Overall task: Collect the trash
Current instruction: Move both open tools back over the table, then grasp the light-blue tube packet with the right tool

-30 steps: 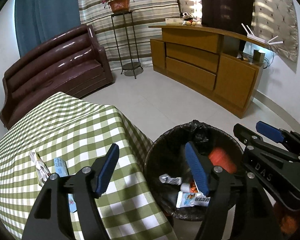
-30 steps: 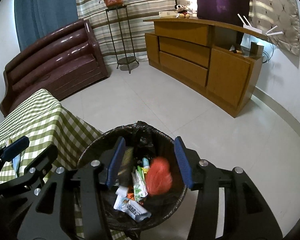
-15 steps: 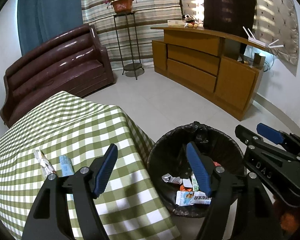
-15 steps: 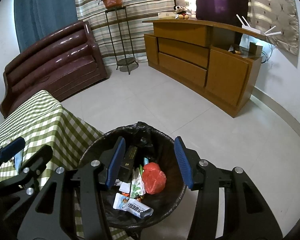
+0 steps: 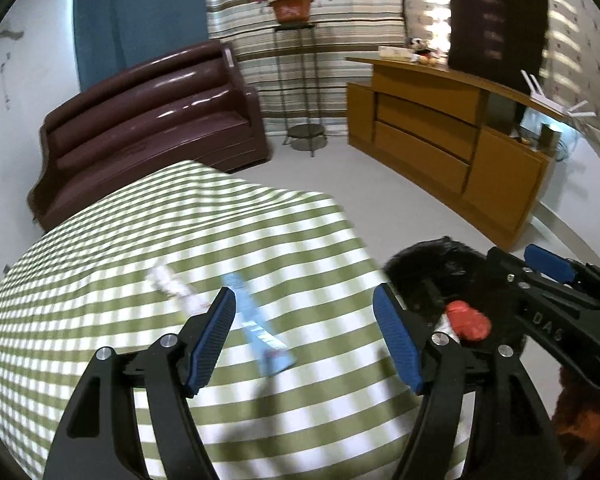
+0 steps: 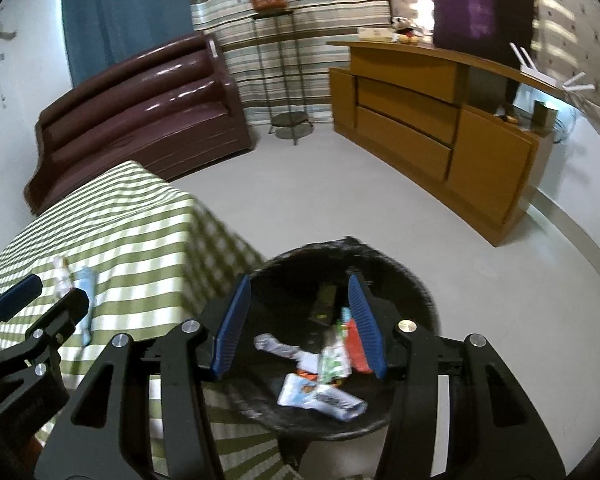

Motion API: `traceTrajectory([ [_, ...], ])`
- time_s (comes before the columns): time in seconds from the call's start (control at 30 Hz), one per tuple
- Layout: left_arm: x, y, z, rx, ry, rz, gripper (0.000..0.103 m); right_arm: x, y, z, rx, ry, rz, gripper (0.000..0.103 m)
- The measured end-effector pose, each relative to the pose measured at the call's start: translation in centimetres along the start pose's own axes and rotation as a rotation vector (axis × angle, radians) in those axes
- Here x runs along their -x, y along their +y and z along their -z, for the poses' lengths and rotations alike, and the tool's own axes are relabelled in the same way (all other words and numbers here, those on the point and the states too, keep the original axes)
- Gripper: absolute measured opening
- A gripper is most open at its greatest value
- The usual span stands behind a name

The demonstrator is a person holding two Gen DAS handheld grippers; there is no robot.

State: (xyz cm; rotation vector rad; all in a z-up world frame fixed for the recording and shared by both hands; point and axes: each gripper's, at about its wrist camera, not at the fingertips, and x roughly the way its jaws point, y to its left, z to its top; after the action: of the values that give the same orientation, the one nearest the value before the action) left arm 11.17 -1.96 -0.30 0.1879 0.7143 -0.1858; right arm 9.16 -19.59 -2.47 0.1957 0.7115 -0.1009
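A black-lined trash bin stands on the floor beside the table and holds several wrappers and a red ball of trash. On the green checked tablecloth lie a blue wrapper and a white crumpled wrapper. My left gripper is open and empty above the table, with the blue wrapper between its fingers. My right gripper is open and empty above the bin. The wrappers also show in the right wrist view.
A brown sofa stands behind the table. A wooden sideboard runs along the right wall. A metal stand with a potted plant is at the back. Pale floor lies between them.
My left gripper has swung left from the bin to over the table and the wrappers. The red trash has dropped from my right gripper's span into the bin. The right gripper shifted slightly left.
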Motion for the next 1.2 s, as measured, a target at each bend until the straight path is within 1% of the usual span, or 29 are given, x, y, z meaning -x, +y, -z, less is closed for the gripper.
traceTrajectory([
  [0.23,1.1,5.4,1.7,0.067,0.014,-0.08,0.069,0.2,4.5,0.3,0.062,0.014,-0.066,0.05],
  [0.53,1.5,12.5,3.8,0.158,0.048,-0.162,0.069,-0.1,10.8,0.9,0.146,0.043,-0.138,0.05],
  [0.8,2.0,16.3,5.3,0.207,0.069,-0.205,0.069,-0.9,15.0,1.3,0.216,0.077,-0.166,0.05],
  [1.07,1.9,18.8,5.9,0.257,0.085,-0.226,0.069,-1.7,17.5,1.7,0.268,0.111,-0.164,0.049],
  [1.13,1.9,19.1,6.1,0.264,0.087,-0.225,0.07,-1.9,18.0,1.8,0.277,0.118,-0.162,0.047],
  [1.2,1.9,19.4,6.3,0.269,0.088,-0.222,0.07,-2.2,18.4,2.1,0.29,0.131,-0.158,0.041],
])
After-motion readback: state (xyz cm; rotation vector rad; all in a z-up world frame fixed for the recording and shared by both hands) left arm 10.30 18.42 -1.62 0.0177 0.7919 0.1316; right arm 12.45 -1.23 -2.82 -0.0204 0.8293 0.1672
